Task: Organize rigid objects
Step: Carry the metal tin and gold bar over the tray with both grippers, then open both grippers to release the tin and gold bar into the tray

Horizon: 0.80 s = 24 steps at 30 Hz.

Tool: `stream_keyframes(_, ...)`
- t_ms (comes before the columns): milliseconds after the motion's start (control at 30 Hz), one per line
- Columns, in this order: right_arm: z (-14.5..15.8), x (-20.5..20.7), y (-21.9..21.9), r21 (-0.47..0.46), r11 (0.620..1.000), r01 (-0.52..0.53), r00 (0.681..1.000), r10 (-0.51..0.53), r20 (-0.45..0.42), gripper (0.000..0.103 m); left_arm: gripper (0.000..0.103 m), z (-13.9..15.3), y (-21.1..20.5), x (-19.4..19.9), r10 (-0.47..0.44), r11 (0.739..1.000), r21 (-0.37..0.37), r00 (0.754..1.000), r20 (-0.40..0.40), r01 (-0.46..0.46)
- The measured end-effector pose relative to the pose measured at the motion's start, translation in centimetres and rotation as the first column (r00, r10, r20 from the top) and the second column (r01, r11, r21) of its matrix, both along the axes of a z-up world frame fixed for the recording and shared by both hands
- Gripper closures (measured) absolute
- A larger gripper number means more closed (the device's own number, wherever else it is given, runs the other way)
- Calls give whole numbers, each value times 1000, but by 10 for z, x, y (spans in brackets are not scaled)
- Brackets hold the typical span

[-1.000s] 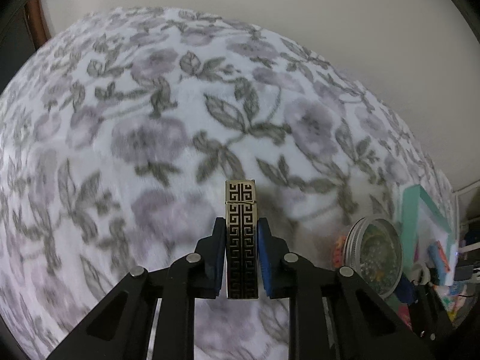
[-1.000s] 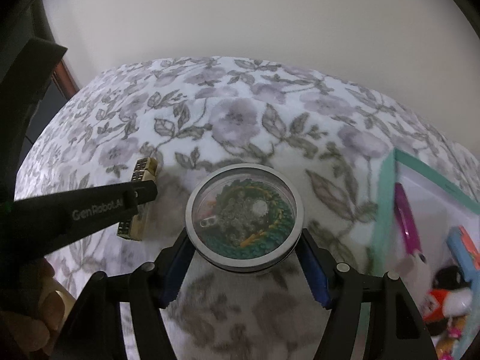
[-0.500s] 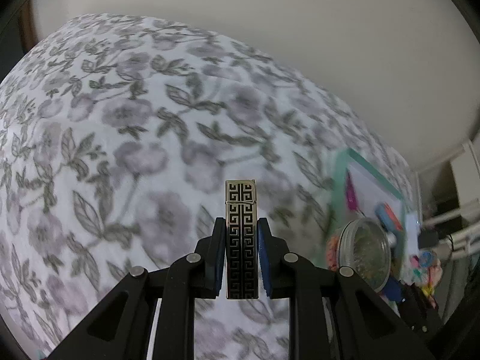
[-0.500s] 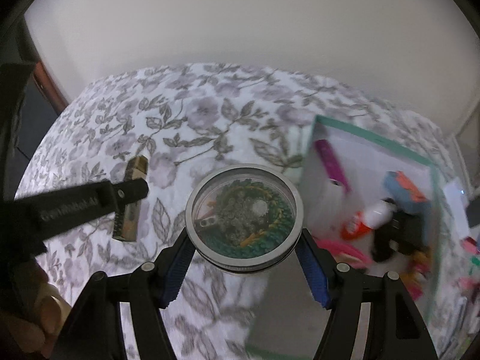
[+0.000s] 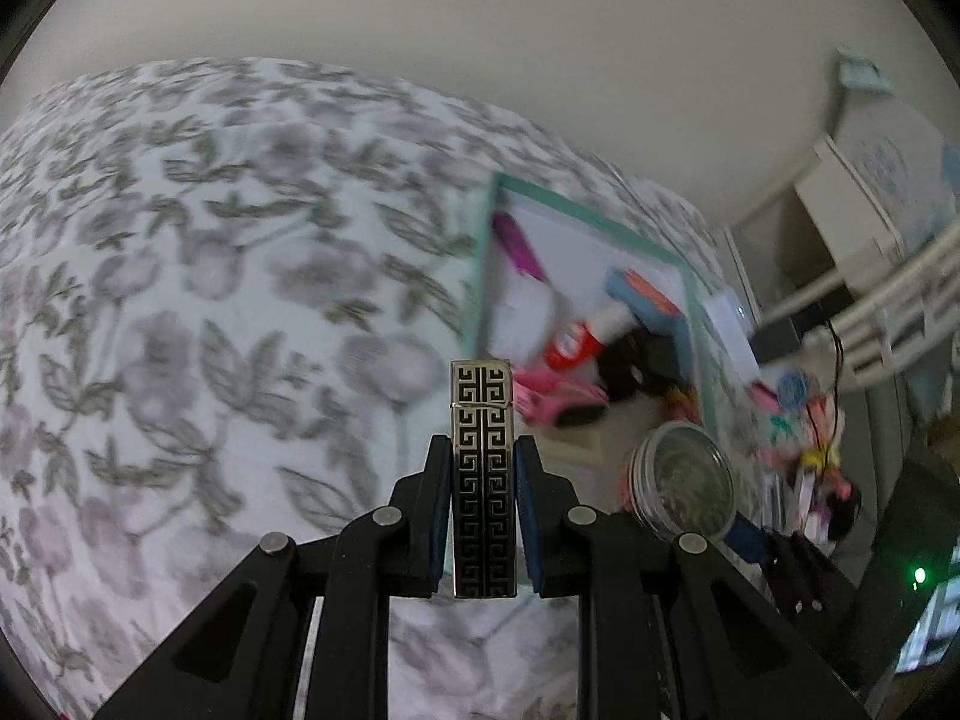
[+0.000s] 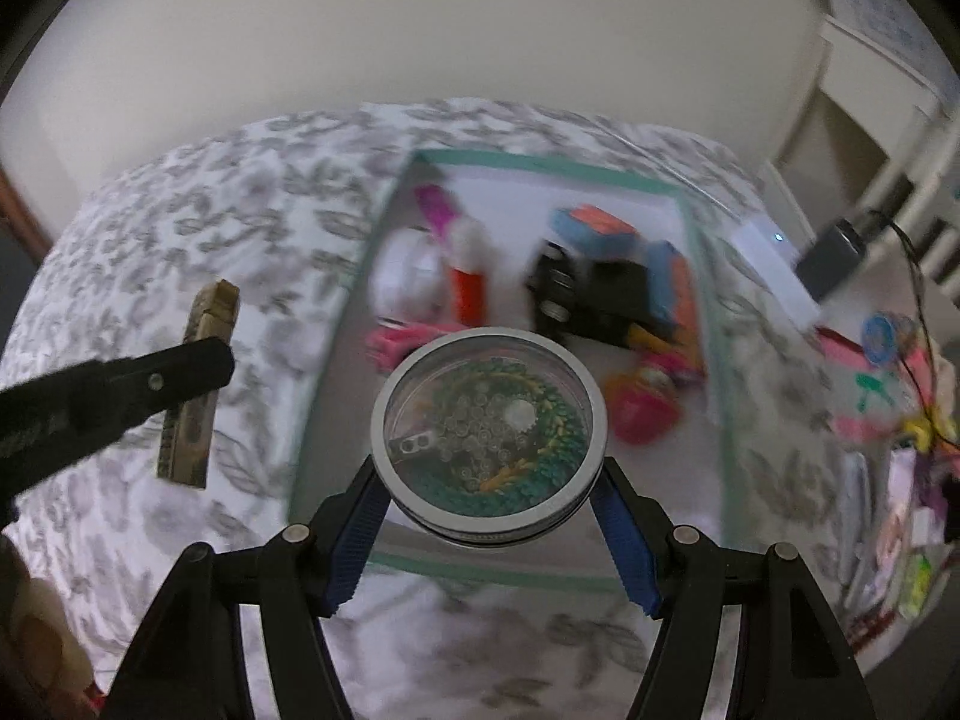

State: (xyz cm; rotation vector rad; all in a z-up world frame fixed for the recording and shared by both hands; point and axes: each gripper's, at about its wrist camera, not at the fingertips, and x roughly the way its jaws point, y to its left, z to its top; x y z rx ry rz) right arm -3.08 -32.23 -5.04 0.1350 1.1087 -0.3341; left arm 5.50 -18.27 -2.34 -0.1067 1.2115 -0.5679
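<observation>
Surface: a bed (image 6: 228,228) covered in white cloth printed with grey-purple flowers.
On it: a teal-rimmed tray (image 6: 540,165), with small colourful clutter (image 6: 882,396) just beside it.

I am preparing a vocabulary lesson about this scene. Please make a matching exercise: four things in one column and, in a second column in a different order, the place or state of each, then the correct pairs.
Things
1. patterned lighter
2. round tin
3. magenta stick
4. floral cloth

Places or states
A. lies inside the green-edged box
B. clamped in the right gripper
C. spread under the box
D. clamped upright in the left gripper

Pairs: 1-D, 2-B, 3-A, 4-C
</observation>
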Motion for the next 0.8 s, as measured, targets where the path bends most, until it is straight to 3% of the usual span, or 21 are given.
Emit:
stream_keyframes(300,-29,-20,-36,54,992,115,992,-112,-57,32,82,-21,-31,-14,-98,994,-41,994,-42,96)
stream_keyframes(600,-45,-22,-36,75,990,116,991,-111,-70,32,80,-36,-36,-20,-127,991,-39,990,-57,125)
stream_keyframes(733,-45,-24,-34,67,991,118,991,-114,-65,31,57,-29,-30,-26,-120,993,-13,993,-19,120)
stream_keyframes(800,-45,-26,-31,62,992,112,992,-107,-69,31,51,-26,-26,-30,-115,993,14,993,1,115)
